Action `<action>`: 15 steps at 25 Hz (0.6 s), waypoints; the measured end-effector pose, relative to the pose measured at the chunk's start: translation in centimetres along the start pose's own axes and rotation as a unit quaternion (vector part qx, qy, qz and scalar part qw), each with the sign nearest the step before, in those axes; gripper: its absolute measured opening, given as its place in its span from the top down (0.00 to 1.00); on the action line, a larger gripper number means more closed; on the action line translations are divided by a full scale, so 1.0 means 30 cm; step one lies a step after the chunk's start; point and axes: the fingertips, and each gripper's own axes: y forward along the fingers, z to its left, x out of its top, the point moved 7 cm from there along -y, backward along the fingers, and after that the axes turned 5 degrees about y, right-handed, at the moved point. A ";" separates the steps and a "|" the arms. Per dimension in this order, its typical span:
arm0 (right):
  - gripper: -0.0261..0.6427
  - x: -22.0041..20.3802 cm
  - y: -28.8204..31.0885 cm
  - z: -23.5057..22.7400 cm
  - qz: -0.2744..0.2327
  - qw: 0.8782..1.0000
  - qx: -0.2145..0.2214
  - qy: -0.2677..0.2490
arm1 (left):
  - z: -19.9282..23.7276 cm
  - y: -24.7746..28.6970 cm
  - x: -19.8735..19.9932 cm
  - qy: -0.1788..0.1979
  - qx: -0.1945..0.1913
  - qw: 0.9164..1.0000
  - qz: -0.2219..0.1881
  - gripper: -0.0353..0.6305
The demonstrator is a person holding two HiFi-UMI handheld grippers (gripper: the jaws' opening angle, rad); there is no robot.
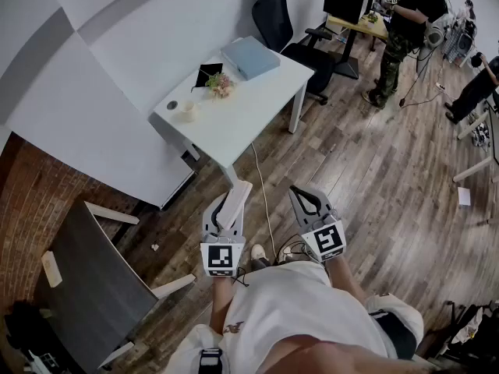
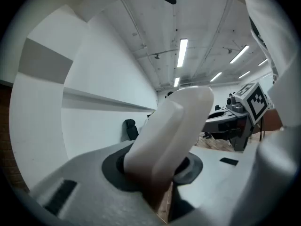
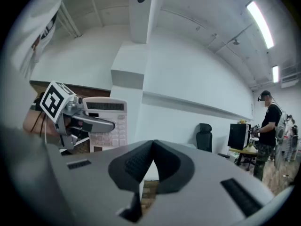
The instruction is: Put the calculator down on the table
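In the head view my left gripper [image 1: 224,213] is held level over the wooden floor, shut on a white calculator [image 1: 240,193] that sticks out ahead of the jaws. The left gripper view shows the calculator [image 2: 174,126] edge-on, clamped between the jaws of the left gripper [image 2: 157,167]. My right gripper [image 1: 302,197] is beside it to the right, shut and with nothing in it. In the right gripper view the right gripper [image 3: 151,166] has its pads together, and the calculator [image 3: 110,126] shows its keys at the left. The white table [image 1: 242,123] stands ahead, a step away.
On the white table lie a blue box [image 1: 251,57], a small bunch of flowers [image 1: 221,84], a cup [image 1: 187,109] and a dark flat item [image 1: 207,72]. A black office chair [image 1: 277,18] stands behind it. A dark table [image 1: 93,287] is at my left. People [image 1: 405,22] stand at the back right.
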 end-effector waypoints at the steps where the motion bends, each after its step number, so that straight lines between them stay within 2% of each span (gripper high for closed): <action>1: 0.95 0.005 0.016 0.016 -0.002 1.000 -0.004 0.004 | 0.023 -0.006 -0.003 0.001 0.000 1.000 -0.001 0.77; 7: 0.94 0.032 0.086 0.115 0.004 1.000 -0.029 0.007 | 0.135 -0.054 -0.025 0.010 -0.004 1.000 -0.009 0.77; 15: 0.61 0.030 0.120 0.171 0.014 0.998 -0.063 0.002 | 0.225 -0.079 -0.060 0.003 -0.003 1.000 -0.016 0.77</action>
